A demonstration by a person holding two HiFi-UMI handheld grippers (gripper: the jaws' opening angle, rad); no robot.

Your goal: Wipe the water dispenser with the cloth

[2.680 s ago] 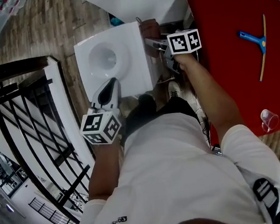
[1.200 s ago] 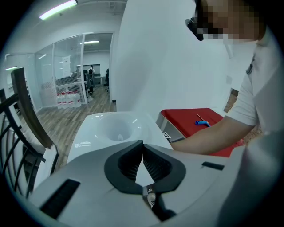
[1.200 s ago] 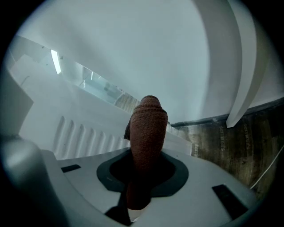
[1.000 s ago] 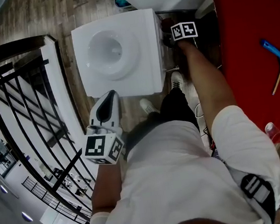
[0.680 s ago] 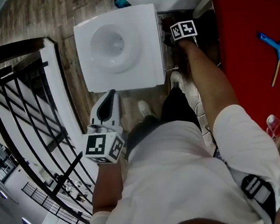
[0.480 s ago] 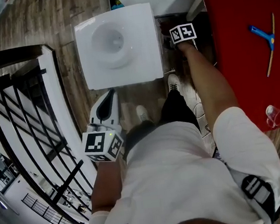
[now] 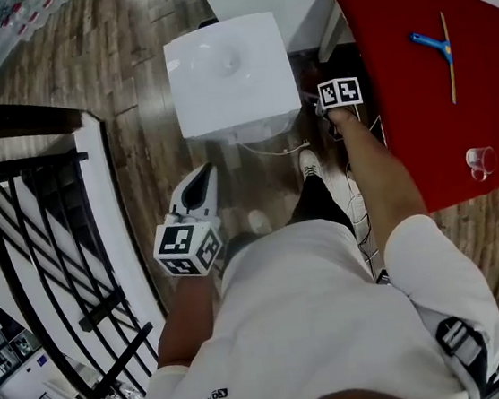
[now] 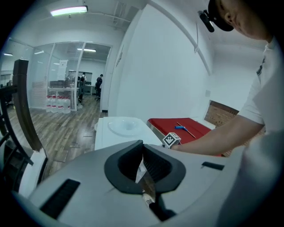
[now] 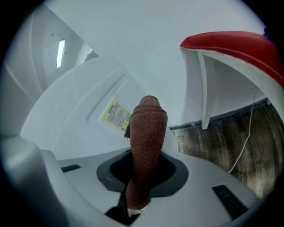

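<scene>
Right gripper: mine, clamped on brown cloth, held low beside water dispenser, its 3 o'clock side (yellow label there), for wiping reach. Left gripper: jaws together, empty, 7 o'clock, clear of work.

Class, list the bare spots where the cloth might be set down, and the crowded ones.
Bare: the middle of the red table, between the blue squeegee and the clear cup; the water dispenser top. Crowded: the gap between dispenser and table, holding the right tongs.
</scene>
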